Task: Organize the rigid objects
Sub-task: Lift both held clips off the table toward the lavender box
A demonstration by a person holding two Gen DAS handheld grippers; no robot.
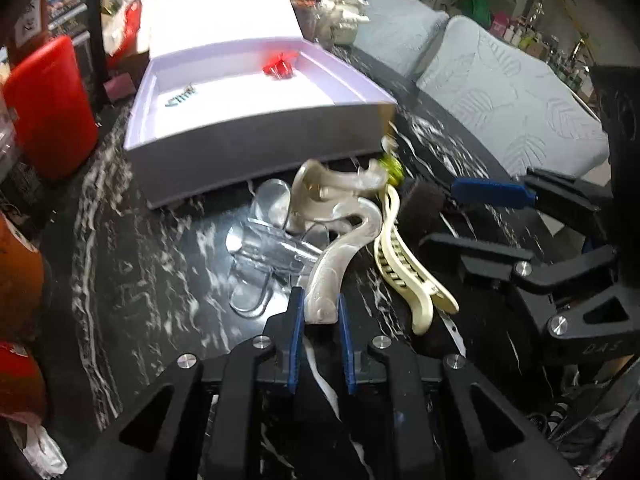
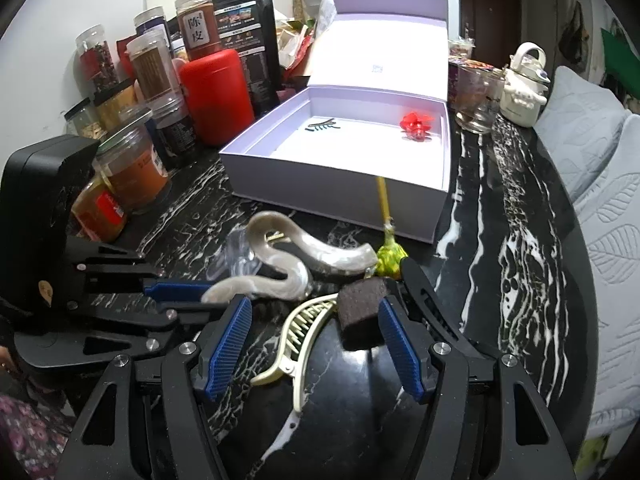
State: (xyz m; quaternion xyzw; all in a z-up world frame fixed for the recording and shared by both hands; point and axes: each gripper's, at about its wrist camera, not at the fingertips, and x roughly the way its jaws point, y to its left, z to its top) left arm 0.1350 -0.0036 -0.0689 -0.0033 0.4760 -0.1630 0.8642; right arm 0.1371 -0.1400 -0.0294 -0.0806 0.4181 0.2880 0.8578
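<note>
Pearly grey clip (image 1: 340,248) lies on the black marble table (image 1: 132,280) before the lilac box (image 1: 248,152), its near end clenched in the left gripper (image 1: 320,312). Right gripper (image 2: 316,344) stands released over a cream clip (image 2: 296,336) and a brown block (image 2: 362,316).

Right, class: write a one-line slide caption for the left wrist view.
Left tool shut on a pearly S-shaped hair claw on the black marble table, before an open lilac box.

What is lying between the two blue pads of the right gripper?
In the right wrist view, a cream plastic claw hair clip and a dark brown cube lie between the right gripper's open pads, untouched.
</note>
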